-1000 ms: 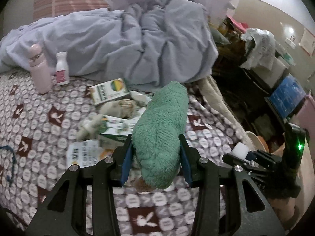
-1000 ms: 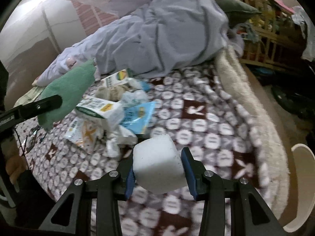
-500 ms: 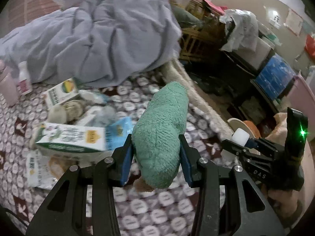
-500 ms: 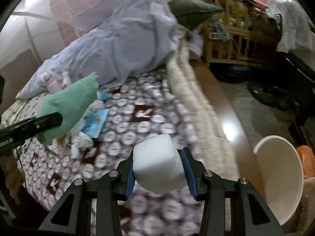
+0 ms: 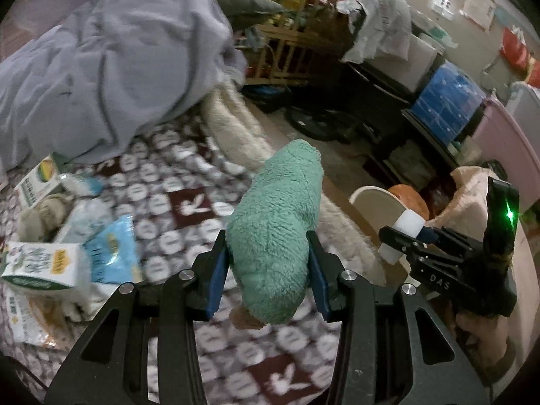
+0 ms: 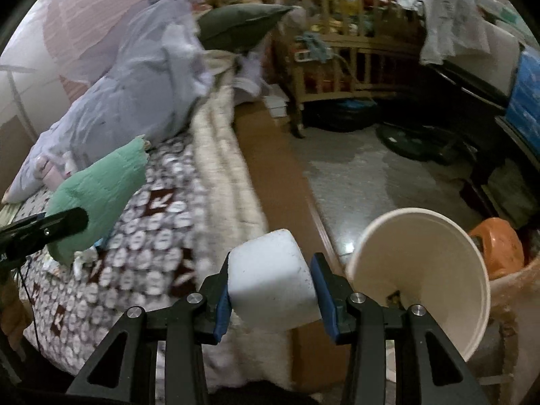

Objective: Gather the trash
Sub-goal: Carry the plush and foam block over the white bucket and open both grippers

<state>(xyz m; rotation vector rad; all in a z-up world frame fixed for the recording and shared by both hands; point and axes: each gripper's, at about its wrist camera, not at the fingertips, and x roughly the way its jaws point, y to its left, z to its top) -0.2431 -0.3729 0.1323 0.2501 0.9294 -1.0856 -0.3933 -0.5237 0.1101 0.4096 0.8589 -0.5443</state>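
My left gripper (image 5: 268, 270) is shut on a green fleecy cloth (image 5: 275, 229) and holds it above the patterned bedspread (image 5: 189, 199). The cloth also shows in the right wrist view (image 6: 101, 189). My right gripper (image 6: 271, 287) is shut on a white foam block (image 6: 270, 276), just left of a cream bin (image 6: 425, 270) that stands on the floor beside the bed. In the left wrist view the block (image 5: 406, 227) hangs at the bin's rim (image 5: 374, 199). A milk carton (image 5: 44, 268), a blue packet (image 5: 111, 253) and other litter lie on the bed.
A crumpled lilac duvet (image 5: 111, 64) covers the far bed. A wooden crib (image 6: 344, 57), dark furniture and a blue crate (image 5: 449, 98) line the room. An orange object (image 6: 499, 246) sits beside the bin. A fuzzy cream blanket edge (image 6: 222, 182) borders the bed.
Both grippers have swung right, away from the litter pile and toward the bed's edge. The cream bin has come close under the right gripper. Both grips are unchanged.
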